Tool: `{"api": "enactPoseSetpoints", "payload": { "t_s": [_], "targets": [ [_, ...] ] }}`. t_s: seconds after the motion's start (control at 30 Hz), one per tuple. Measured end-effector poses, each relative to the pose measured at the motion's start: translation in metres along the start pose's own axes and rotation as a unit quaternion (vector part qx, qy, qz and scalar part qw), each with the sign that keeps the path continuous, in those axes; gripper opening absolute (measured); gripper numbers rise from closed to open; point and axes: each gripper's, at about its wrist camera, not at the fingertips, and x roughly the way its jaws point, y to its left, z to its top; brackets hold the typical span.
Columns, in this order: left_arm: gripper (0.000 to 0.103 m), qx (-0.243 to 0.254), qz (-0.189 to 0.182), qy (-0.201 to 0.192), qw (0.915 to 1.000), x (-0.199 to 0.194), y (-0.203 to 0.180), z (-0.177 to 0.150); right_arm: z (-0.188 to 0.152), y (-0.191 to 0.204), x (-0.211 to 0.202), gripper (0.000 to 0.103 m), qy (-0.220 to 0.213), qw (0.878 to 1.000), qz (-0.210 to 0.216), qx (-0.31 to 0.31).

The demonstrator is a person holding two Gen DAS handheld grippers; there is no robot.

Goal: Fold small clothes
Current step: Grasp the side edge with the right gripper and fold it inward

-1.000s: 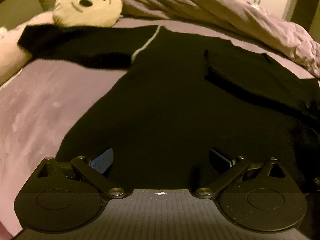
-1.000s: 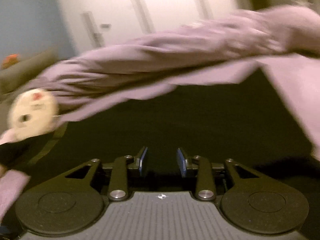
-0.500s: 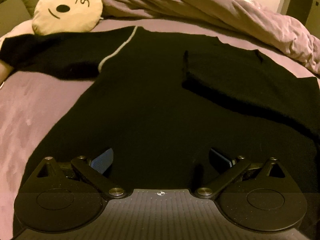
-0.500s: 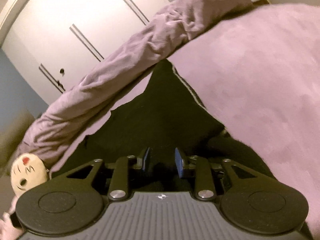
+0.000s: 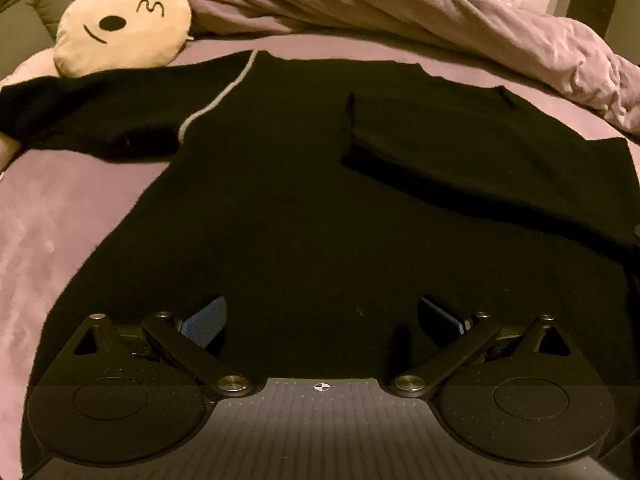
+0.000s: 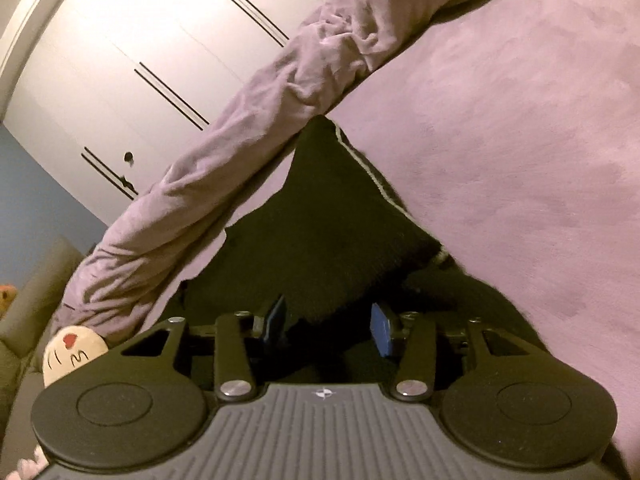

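Left wrist view is showing the black knit long-sleeved top (image 5: 280,200) lying flat on the mauve bed sheet (image 5: 60,220), 1 sleeve (image 5: 460,140) already folded across the body, the other sleeve (image 5: 92,116) stretching toward the round cream emoji cushion (image 5: 124,24). The left hand-held gripper (image 5: 320,320) is hovering wide and empty over the hem, probably lining up the next fold. The right hand-held gripper (image 6: 328,320), which has rolled and dropped nearer the cloth since the earlier frame, has just been opening, nothing pinched between its jaws.

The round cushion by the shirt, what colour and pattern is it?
Cream cushion with a black winking kiss face and a red heart; clearest in the left wrist view.
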Motion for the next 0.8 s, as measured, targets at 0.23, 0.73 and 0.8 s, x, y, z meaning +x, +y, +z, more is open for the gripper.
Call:
{"api": "enactPoseSetpoints", "payload": {
  "t_s": [0.23,0.73,0.8],
  "targets": [
    [0.103,-0.002,0.006,0.006,1.0000,0.004,0.003,-0.002,0.007,-0.003,0.009,0.010,-0.008,1.000,-0.012,-0.018],
    [0.103,-0.016,0.012,-0.043,0.9989,0.027,-0.007,0.029,-0.016,0.000,-0.008,0.025,-0.055,0.989,-0.083,-0.111],
    [0.103,-0.015,0.010,-0.039,0.9991,0.036,-0.011,0.037,-0.017,0.002,-0.007,0.027,-0.057,0.987,-0.086,-0.120]
  ]
}}
